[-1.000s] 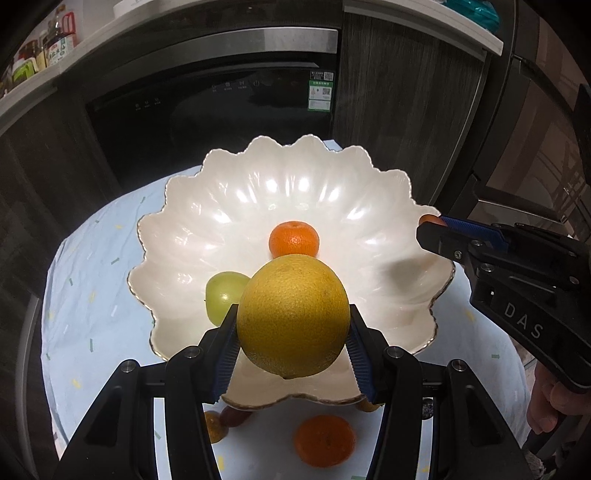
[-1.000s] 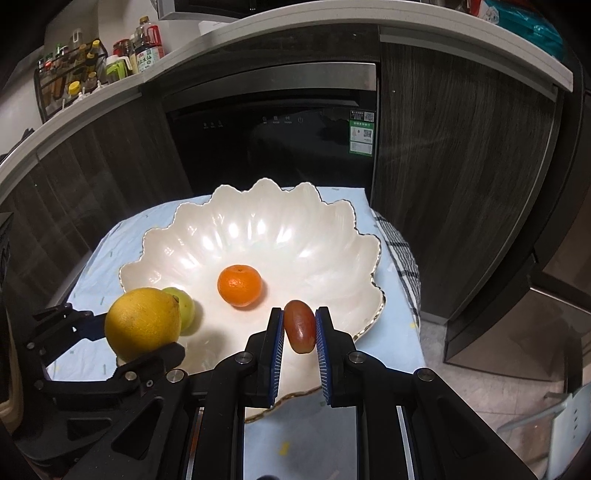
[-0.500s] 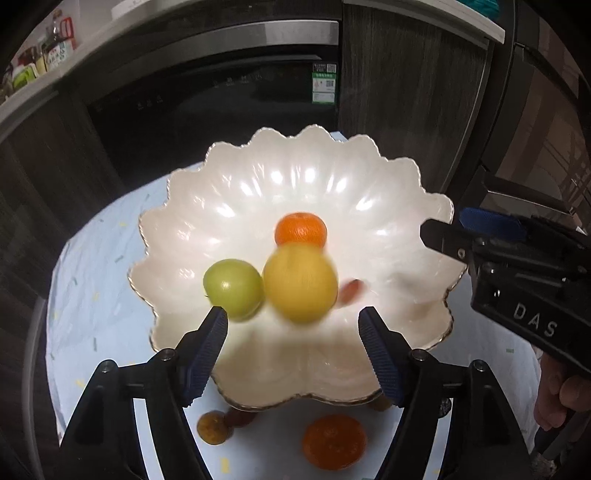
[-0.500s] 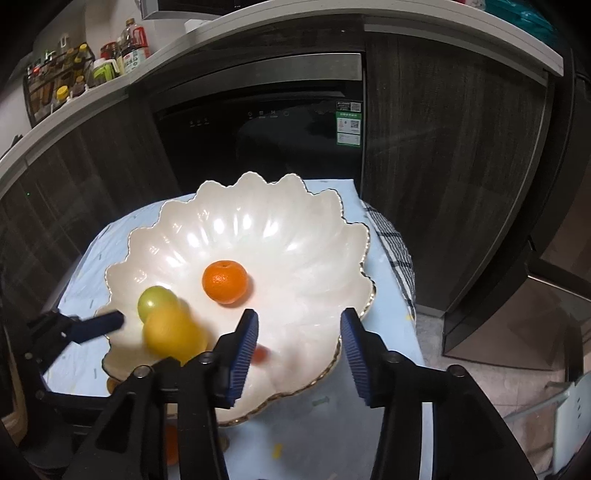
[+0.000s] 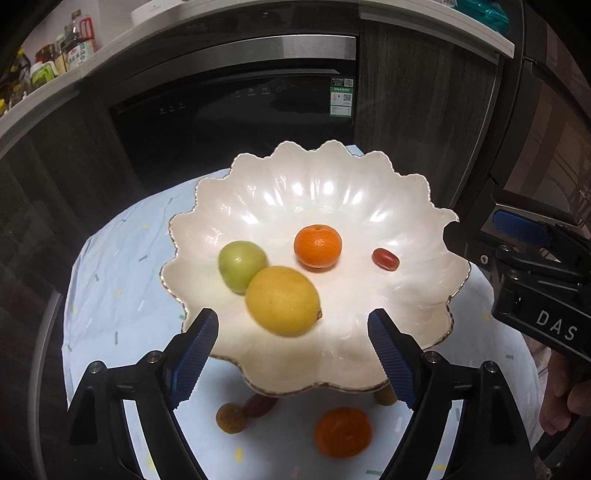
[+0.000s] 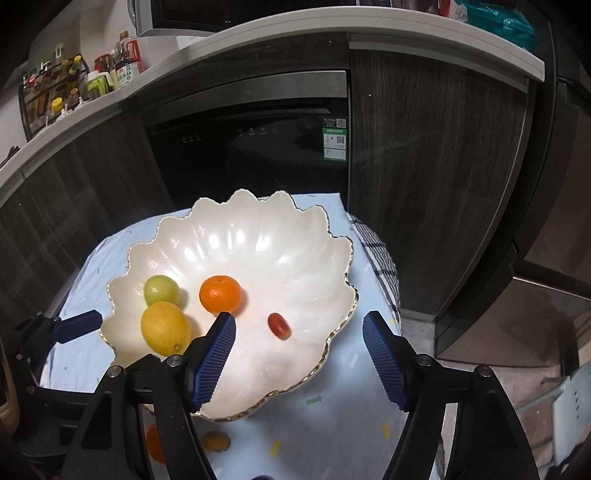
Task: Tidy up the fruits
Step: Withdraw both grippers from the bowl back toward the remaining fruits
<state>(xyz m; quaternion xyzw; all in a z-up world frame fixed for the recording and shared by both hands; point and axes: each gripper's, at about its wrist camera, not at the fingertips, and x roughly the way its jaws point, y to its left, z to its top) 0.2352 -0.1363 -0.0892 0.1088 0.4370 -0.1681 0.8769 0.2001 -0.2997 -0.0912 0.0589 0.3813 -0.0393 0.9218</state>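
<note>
Having just been opening, both grippers, left (image 5: 293,363) and right (image 6: 299,360), stand apart and empty; the large yellow lemon (image 5: 282,301) and small red oblong fruit (image 5: 385,258) now lie released in the scalloped white bowl (image 5: 332,192). Several fruits remain on the cloth.

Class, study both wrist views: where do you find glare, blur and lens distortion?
Left wrist view: bright glare patches on the bowl; the lemon is slightly blurred; the countertop edge bows, a fisheye effect. Right wrist view: similar glare on the bowl; the grape is softly blurred; corners darken.
</note>
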